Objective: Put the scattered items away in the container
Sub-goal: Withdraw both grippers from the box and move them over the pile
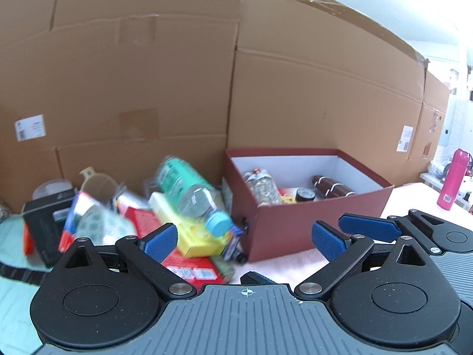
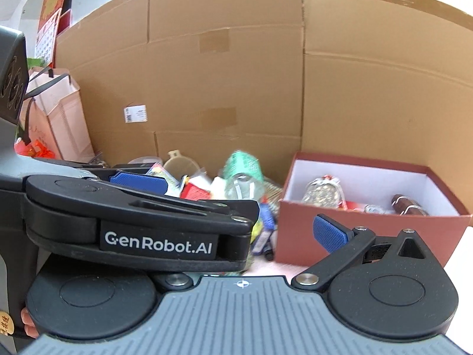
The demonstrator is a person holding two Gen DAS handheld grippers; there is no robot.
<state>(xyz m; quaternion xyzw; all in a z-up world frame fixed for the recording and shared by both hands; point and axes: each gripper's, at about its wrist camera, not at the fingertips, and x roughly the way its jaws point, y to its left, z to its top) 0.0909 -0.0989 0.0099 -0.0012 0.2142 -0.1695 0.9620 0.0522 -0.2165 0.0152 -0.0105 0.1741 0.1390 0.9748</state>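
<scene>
A dark red box [image 1: 310,224] with a white inside stands on the right. It holds a bag of nuts [image 1: 263,189], a small dark jar [image 1: 306,195] and a brown roll [image 1: 331,189]. To its left is a pile of items. A clear bottle [image 1: 192,195] with a teal label and blue cap lies on top of it, blurred, over a yellow box [image 1: 195,236] and a red box [image 1: 183,263]. My left gripper [image 1: 245,242] is open and empty just short of the pile. My right gripper [image 2: 248,236] is open too. The left gripper [image 2: 177,201] crosses in front and hides its left finger.
Tall cardboard sheets [image 1: 147,74] wall off the back. A pink flask [image 1: 452,177] stands far right, and a paper bag [image 2: 59,112] stands at the left. A pink cloth [image 1: 295,266] covers the table in front of the box [image 2: 354,236]. A person's fingers [image 2: 28,322] show at the lower left.
</scene>
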